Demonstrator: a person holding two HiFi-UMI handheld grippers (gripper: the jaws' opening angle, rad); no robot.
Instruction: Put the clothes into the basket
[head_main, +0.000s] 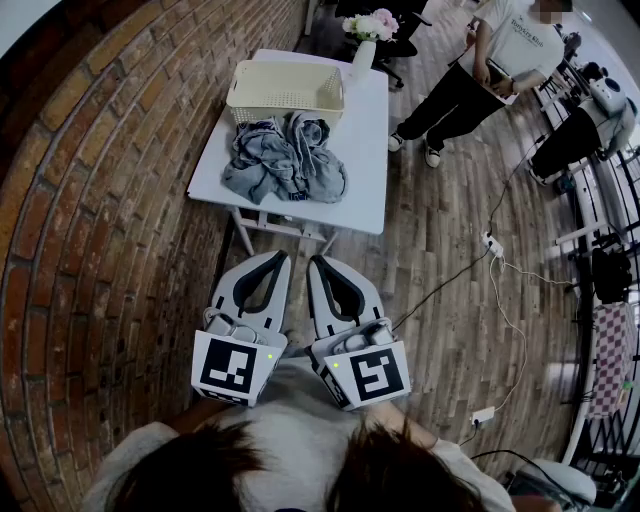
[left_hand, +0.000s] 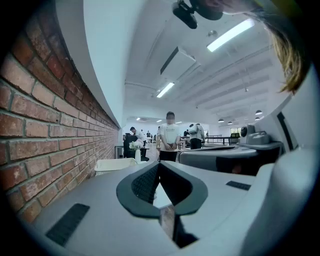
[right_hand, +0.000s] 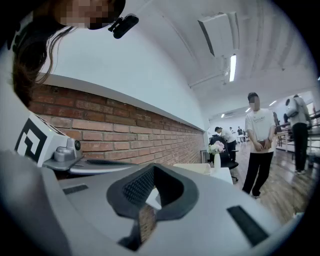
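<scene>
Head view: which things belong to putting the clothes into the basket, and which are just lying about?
Job: grey clothes heaped on the white table; cream basket behind them; left hand-held gripper and right hand-held gripper, both shut and empty.
Lying about: vase of flowers at the table's far corner; power strip on the floor; standing person.

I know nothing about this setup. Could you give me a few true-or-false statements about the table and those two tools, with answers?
1. The clothes lie heaped on the table, outside the basket. True.
2. The left tool and the right tool are shut, holding nothing. True.
3. The basket is full of clothes. False: nothing shows inside it.
4. The vase of flowers stands on the floor. False: the vase stands on the table, beside the basket.
</scene>
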